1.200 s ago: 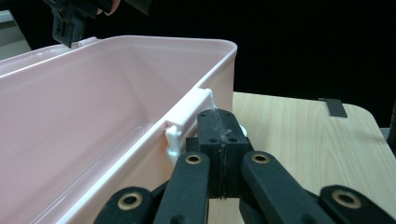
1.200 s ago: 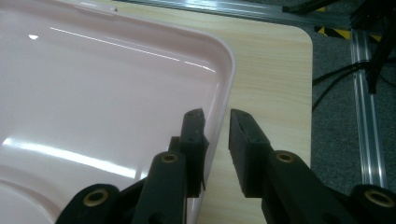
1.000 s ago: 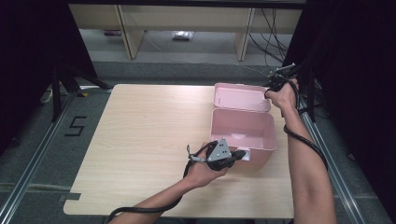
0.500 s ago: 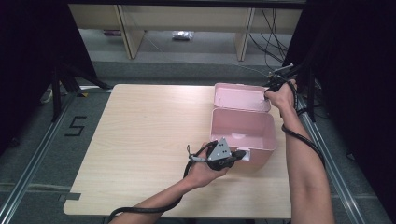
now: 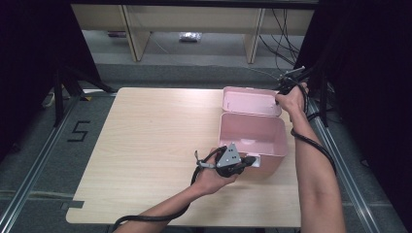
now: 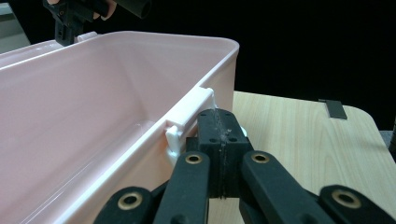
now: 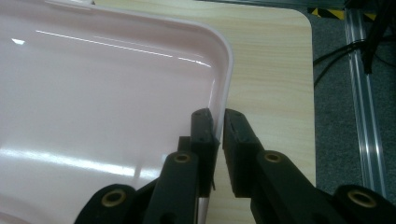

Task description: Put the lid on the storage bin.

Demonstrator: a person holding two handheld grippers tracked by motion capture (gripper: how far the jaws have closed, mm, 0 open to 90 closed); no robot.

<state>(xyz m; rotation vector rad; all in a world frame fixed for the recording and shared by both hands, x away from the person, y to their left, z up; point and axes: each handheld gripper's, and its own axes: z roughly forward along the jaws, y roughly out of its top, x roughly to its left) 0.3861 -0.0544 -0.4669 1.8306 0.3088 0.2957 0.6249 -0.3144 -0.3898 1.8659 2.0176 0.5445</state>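
Left gripper (image 6: pixel 218 140): your jaws are pressed together with no gap, clamped on the white latch tab (image 6: pixel 189 114) at the front wall of the pink box (image 6: pixel 93 116). Nothing else steadies the box.
Latch risk: the tab is thin plastic; if you twist or pull sideways, it may bend or slip free, and the box would skid on the table (image 5: pixel 145 145).
Right gripper (image 7: pixel 218 122): your jaws have just been closing and straddle the rim of the open lid (image 7: pixel 93 93) near its corner. A slim gap remains beside the rim, so I judge the pinch not yet firm.
Lid risk: swing the lid before the pads bite and the smooth rim could slide out, letting the lid drop.
Beyond the right gripper: the table's edge lies near; a hard shove on the lid could push the box toward it.
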